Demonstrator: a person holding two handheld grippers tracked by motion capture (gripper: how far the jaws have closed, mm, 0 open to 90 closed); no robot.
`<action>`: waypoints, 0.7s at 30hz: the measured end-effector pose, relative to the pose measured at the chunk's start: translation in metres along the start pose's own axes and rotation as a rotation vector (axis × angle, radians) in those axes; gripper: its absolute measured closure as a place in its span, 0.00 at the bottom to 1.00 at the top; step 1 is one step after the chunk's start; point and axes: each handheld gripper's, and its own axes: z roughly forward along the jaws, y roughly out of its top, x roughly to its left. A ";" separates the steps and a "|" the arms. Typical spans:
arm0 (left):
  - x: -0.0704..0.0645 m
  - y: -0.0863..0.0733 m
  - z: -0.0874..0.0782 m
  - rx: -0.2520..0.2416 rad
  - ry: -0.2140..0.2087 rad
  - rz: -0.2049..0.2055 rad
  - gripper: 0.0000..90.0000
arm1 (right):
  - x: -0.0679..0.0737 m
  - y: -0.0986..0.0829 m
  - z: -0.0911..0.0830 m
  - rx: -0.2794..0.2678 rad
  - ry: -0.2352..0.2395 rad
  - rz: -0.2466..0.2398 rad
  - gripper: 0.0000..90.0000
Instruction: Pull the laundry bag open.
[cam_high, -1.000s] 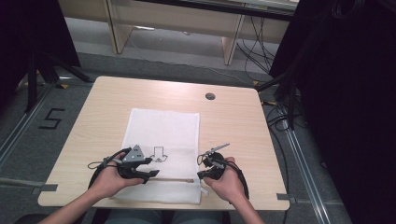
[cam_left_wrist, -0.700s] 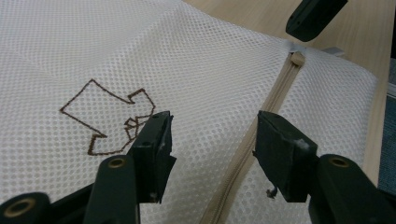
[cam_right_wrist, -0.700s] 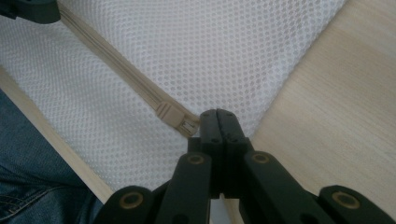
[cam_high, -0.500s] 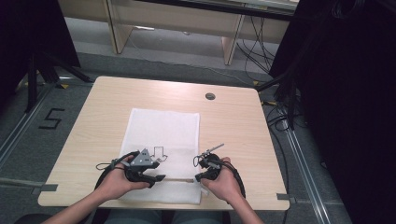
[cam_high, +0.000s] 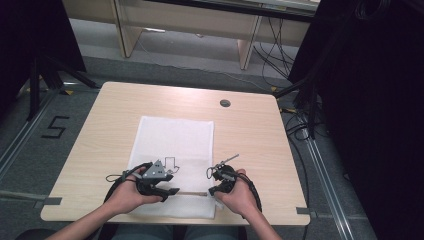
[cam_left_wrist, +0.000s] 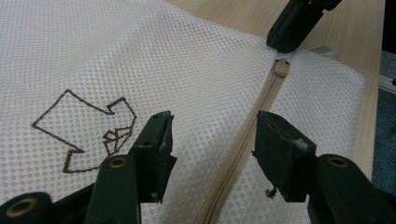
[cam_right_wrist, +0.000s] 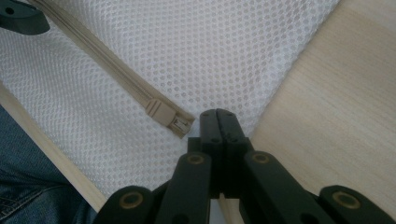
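A white mesh bag (cam_high: 175, 140) lies flat on the wooden table (cam_high: 250, 125), its beige zipper (cam_left_wrist: 243, 140) running along the near edge. My left gripper (cam_left_wrist: 212, 144) is open just over the mesh, one jaw on each side of the zipper, beside a brown arrow drawing (cam_left_wrist: 88, 130). My right gripper (cam_right_wrist: 217, 116) is shut at the zipper's right end. The slider (cam_right_wrist: 159, 112) lies just before its tip and the pull tab runs in under the jaws. From the left gripper view the right gripper (cam_left_wrist: 285, 44) sits over the slider (cam_left_wrist: 280, 68). In the high view the left gripper (cam_high: 172, 191) and right gripper (cam_high: 212, 192) face each other along the zipper (cam_high: 192, 193).
The table's front edge is right behind the bag, with the person's jeans (cam_right_wrist: 28, 186) below it. A round cable hole (cam_high: 225, 103) is at the back right of the table. Bare wood lies right of the bag (cam_right_wrist: 336, 93).
The left gripper has shifted slightly right along the zipper toward the right gripper. The right gripper has barely moved.
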 end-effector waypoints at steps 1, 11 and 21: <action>0.001 0.001 0.000 0.002 -0.004 0.019 0.51 | 0.000 0.000 0.001 0.001 0.001 -0.003 1.00; -0.001 0.000 0.002 0.001 -0.013 0.001 0.51 | 0.002 0.001 0.003 0.010 -0.003 -0.012 1.00; -0.005 0.006 0.008 0.006 -0.027 0.021 0.52 | 0.002 0.001 0.006 0.020 0.011 0.001 1.00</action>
